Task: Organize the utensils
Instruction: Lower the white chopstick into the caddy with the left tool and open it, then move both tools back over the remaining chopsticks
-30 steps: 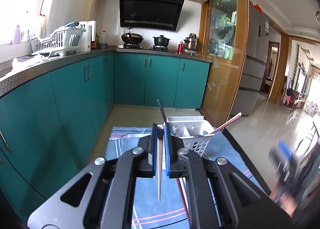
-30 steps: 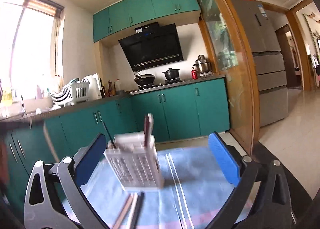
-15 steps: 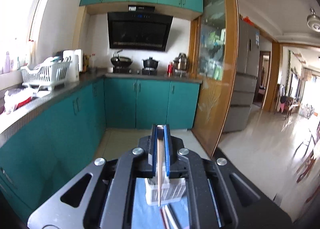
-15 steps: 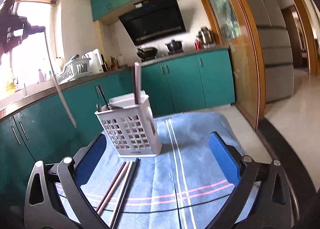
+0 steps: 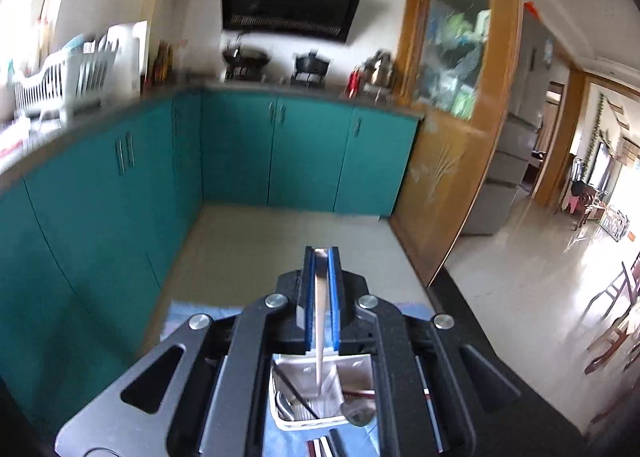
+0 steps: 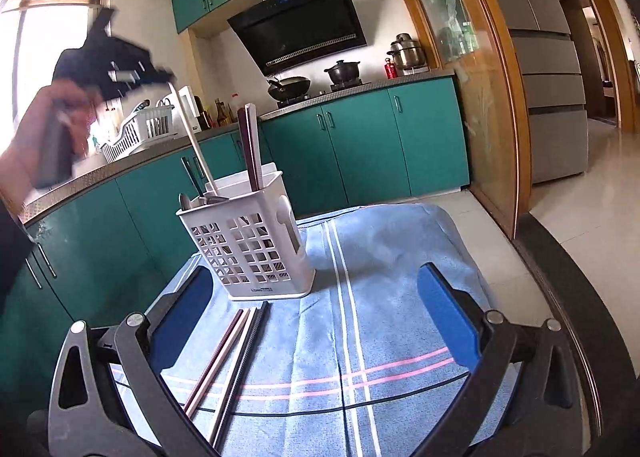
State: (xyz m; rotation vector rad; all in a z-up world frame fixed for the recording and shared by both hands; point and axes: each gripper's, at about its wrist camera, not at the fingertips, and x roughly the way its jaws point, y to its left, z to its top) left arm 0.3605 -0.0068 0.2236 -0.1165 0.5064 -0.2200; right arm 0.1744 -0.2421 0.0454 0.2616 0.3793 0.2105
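Now, in the left wrist view, our left tongs (image 5: 321, 299) are clamped on a pale utensil handle (image 5: 320, 321) and have swung from beside the white caddy (image 5: 362, 371) to directly above it; the handle's lower end dips into the open top, where it goes out of sight, among the cutlery already there. From the right wrist view, the right tongs (image 6: 316, 321) hang wide apart and empty, closer to the caddy than a second ago, with the loose chopsticks (image 6: 228, 357) lying on the blue cloth (image 6: 400, 257) over the counter just ahead. We judge one utensil nearly stowed, the chopsticks next.
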